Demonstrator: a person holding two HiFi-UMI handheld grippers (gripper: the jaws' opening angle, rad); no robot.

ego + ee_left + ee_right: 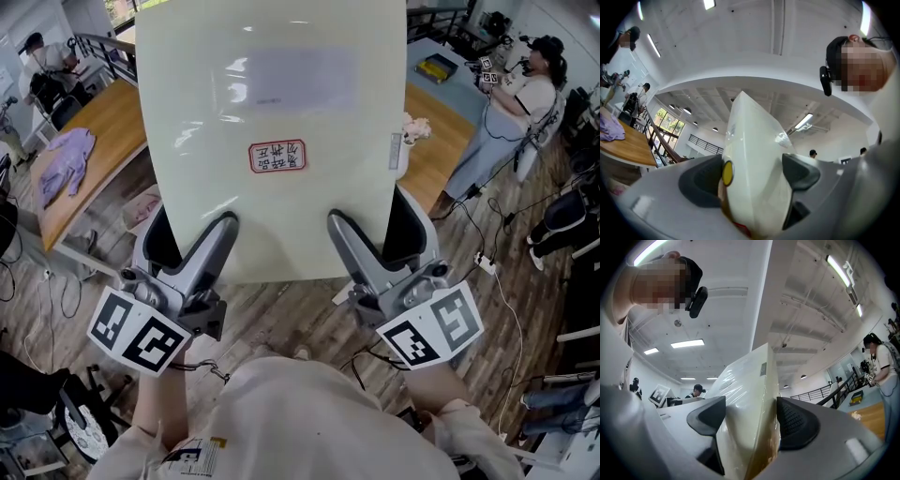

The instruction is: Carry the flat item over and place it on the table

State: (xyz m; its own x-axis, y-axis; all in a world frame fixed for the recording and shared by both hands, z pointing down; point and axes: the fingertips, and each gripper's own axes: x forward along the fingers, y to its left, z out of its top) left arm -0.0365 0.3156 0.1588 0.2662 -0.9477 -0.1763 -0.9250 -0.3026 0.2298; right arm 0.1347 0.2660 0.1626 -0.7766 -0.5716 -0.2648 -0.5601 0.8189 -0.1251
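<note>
Jutting forward, flat cream panel (272,141), near edge pinched by left gripper (192,236) and right gripper (375,232)

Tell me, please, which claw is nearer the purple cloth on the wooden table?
Left. The left claw holds the flat panel's bottom edge on the purple cloth's side; the right claw holds it farther right, away from the cloth.

Cream flat item (272,216) w/ red-edged label (277,157), b/w marker cubes (141,330), purple cloth (64,159)

Open-plan lab: wood worktables (108,122), floor cables (484,257) (other ppl (520,103) w/ rigs).
</note>
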